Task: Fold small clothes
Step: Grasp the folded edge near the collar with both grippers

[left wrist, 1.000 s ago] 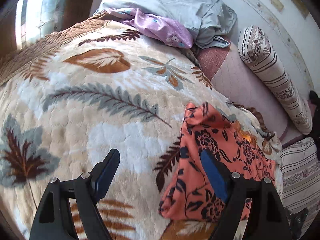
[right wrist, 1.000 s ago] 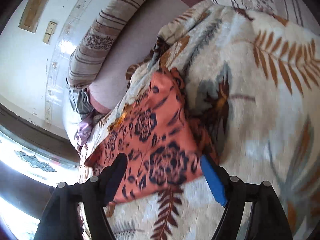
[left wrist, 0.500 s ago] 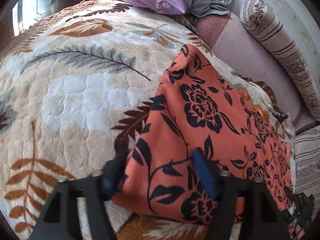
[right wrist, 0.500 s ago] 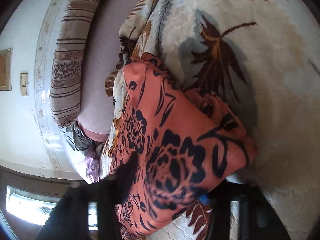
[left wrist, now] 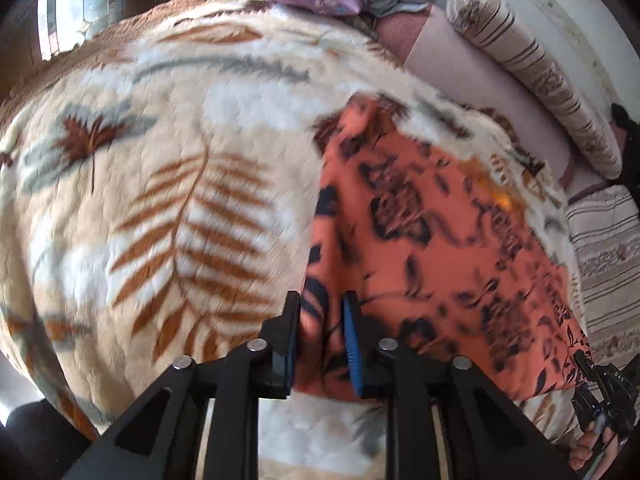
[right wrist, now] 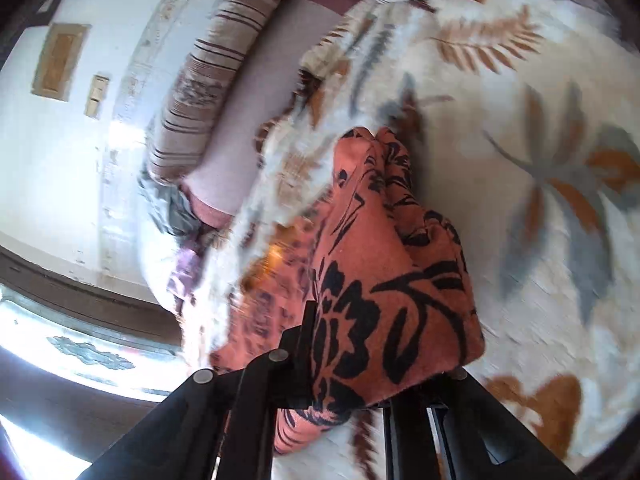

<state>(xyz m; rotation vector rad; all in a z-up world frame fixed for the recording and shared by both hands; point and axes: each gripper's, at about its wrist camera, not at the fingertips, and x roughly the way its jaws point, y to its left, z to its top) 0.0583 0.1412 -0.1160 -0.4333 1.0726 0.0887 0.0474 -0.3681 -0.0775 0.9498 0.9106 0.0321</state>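
Left wrist view: the left gripper (left wrist: 320,336) is clenched on the near edge of the orange floral garment (left wrist: 432,232), which extends away from the fingers across the leaf-patterned blanket (left wrist: 160,200) toward its right edge.

Right wrist view: the right gripper (right wrist: 360,364) grasps a bunched fold of the garment (right wrist: 384,280), which drapes over and hides its right finger, above the blanket (right wrist: 540,160).

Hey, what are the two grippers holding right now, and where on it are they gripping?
Both hold the orange floral garment. The left gripper pinches its near edge; the right gripper has a bunched corner, though fabric hides one finger.
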